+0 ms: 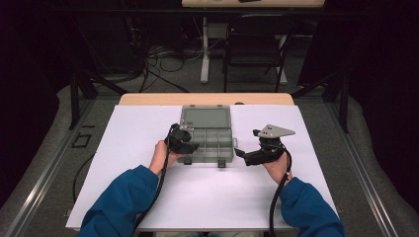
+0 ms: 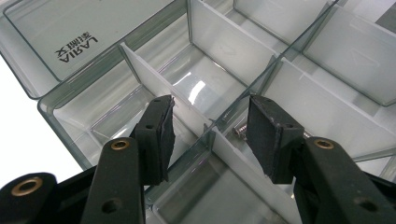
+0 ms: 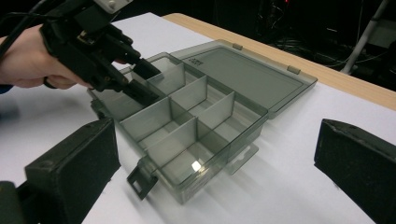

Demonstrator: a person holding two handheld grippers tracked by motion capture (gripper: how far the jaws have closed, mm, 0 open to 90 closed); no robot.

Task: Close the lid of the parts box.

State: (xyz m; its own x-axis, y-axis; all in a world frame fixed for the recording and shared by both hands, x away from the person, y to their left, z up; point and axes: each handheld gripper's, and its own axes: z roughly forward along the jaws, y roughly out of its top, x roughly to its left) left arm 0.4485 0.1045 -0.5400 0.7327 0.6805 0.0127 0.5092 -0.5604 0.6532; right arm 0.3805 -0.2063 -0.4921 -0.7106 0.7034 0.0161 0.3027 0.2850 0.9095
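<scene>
Left gripper (image 2: pixel 210 135), jaws apart, hangs over a screw (image 2: pixel 239 131) in the open box (image 1: pixel 207 140); it must dip and close, while the right gripper (image 1: pixel 245 153) waits, jaws apart.

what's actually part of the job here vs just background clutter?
In the job:
- clear compartment box, lid open
- small screw in a compartment
- left hand-held gripper, open, over the box
- right hand-held gripper, open, beside the box

Just about:
- black chair
- floor cables

The box lid (image 2: pixel 88 35) bears the upside-down brand "LARIA" beside unreadable characters.
</scene>
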